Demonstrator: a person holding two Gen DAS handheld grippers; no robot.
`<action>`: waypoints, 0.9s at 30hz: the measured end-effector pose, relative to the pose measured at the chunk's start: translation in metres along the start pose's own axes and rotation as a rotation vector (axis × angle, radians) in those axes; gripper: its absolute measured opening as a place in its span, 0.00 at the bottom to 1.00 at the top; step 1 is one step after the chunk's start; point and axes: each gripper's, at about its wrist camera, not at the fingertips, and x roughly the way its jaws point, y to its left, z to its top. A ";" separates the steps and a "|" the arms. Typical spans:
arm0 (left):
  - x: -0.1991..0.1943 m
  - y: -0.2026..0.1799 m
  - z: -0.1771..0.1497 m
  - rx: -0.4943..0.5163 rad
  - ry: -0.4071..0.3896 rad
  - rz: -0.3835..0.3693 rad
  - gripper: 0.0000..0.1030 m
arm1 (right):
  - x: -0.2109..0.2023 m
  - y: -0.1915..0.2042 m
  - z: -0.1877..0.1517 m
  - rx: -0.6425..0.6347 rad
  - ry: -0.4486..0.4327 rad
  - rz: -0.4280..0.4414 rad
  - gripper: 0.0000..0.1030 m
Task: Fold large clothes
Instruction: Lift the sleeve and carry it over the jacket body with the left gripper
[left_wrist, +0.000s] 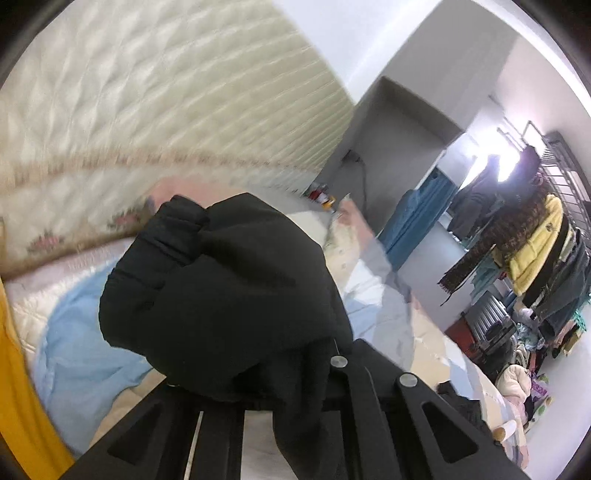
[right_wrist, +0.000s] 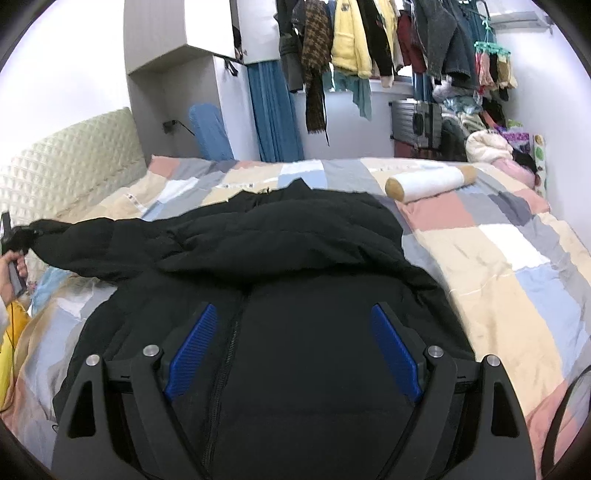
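My left gripper (left_wrist: 258, 369) is clamped tight on the sleeve (left_wrist: 221, 280) of the black coat (right_wrist: 295, 258), and the puffy cuff end bunches up in front of its camera, hiding the fingertips. From the right wrist view I see that same sleeve (right_wrist: 92, 243) stretched out to the left and lifted off the bed (right_wrist: 498, 266), with my left hand (right_wrist: 13, 266) at the far left edge by the sleeve's end.

My right gripper (right_wrist: 295, 350) stands wide open and holds nothing. Its two blue pads (right_wrist: 192, 350) sit apart on either side of the coat's zip (right_wrist: 225, 354), over the front of the body; whether they touch the cloth I cannot tell.

The coat lies front up on the patchwork quilt, its hem nearest me and its hood or collar (right_wrist: 295, 206) toward the far side. Its right side is bunched in a thick fold across the chest.

A white bolster (right_wrist: 430, 182) with tan ends lies on the quilt beyond the coat, to the right and apart from it. The cream padded headboard (left_wrist: 147, 92) fills the left wrist view behind the sleeve, with a pale blue cloth (left_wrist: 81, 332) on the bed below it. Clothes (right_wrist: 351, 40) hang on a rail at the far wall.
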 end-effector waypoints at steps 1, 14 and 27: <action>-0.009 -0.012 0.003 0.008 -0.009 -0.005 0.09 | -0.004 -0.001 0.000 -0.008 -0.008 0.012 0.83; -0.099 -0.188 0.015 0.189 -0.044 -0.040 0.09 | -0.029 -0.015 -0.013 -0.063 -0.052 0.075 0.84; -0.137 -0.368 -0.039 0.362 -0.017 -0.222 0.09 | -0.034 -0.031 0.001 -0.095 -0.091 0.113 1.00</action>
